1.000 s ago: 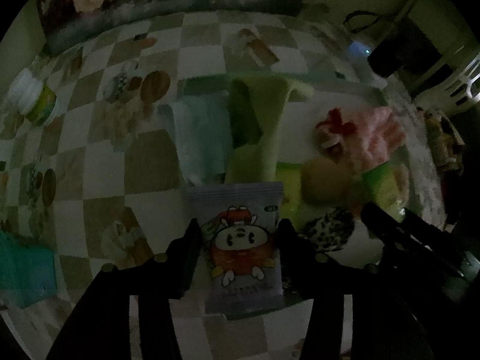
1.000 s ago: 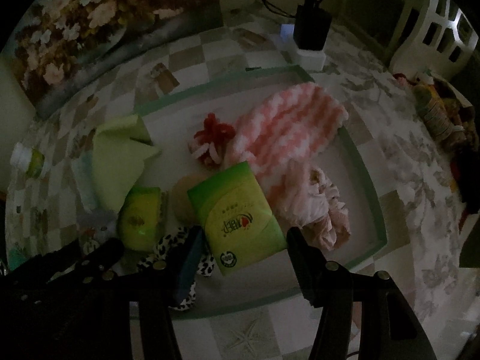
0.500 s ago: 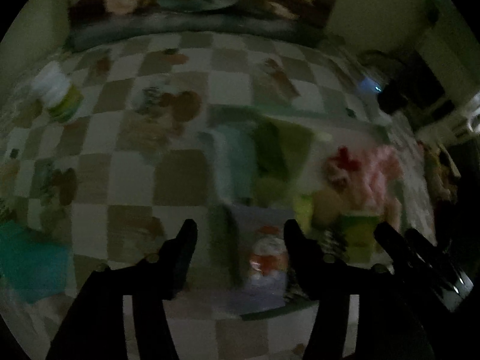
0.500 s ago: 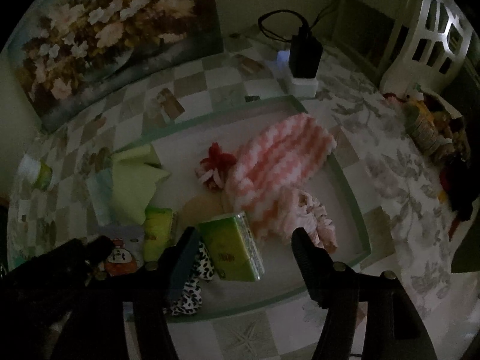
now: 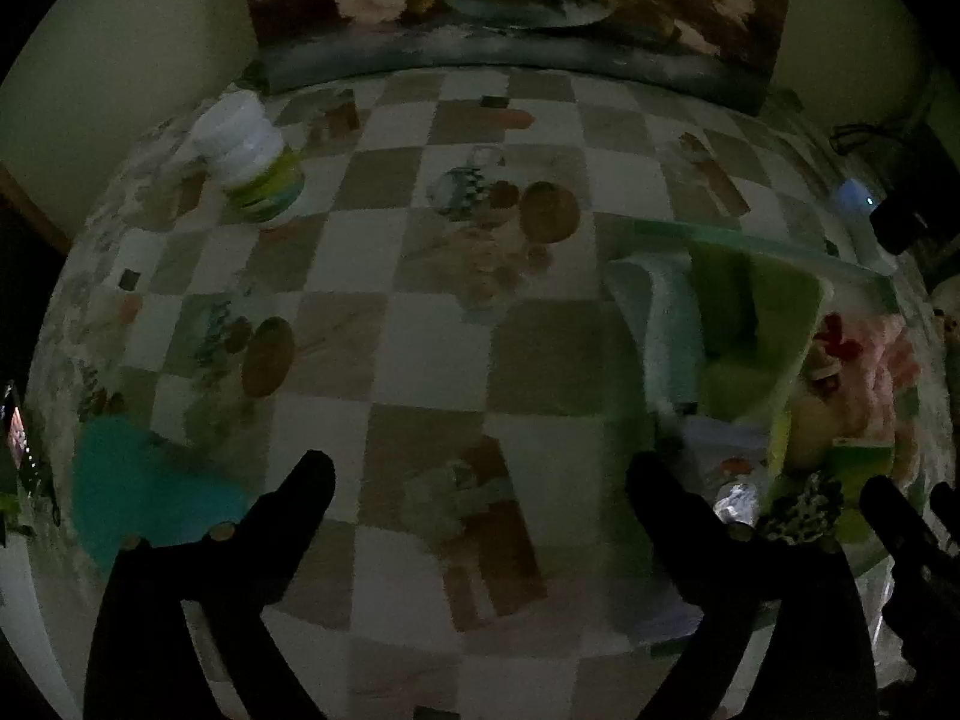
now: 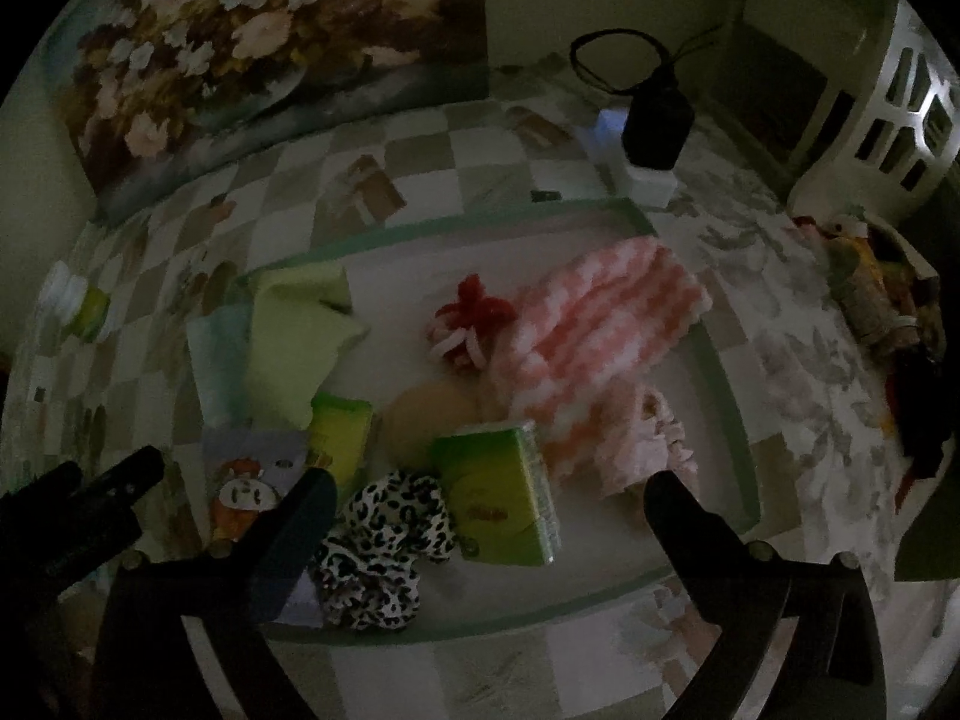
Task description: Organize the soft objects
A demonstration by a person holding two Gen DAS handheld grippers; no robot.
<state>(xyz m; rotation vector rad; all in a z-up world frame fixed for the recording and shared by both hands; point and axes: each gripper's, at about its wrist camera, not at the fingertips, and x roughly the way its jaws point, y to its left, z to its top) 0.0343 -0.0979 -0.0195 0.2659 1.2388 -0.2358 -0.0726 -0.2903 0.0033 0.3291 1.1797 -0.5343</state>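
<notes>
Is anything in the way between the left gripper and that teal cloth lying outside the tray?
Nothing visible. The open left gripper hangs over bare checkered tablecloth, and the teal cloth lies beside its left finger.

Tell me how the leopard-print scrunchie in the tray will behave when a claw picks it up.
The leopard-print scrunchie looks like gathered, ruffled fabric, so it will probably squash between the fingers and droop rather than hold its shape. It is likely very light. It lies against the green tissue pack, so lifting it might nudge that pack.
</notes>
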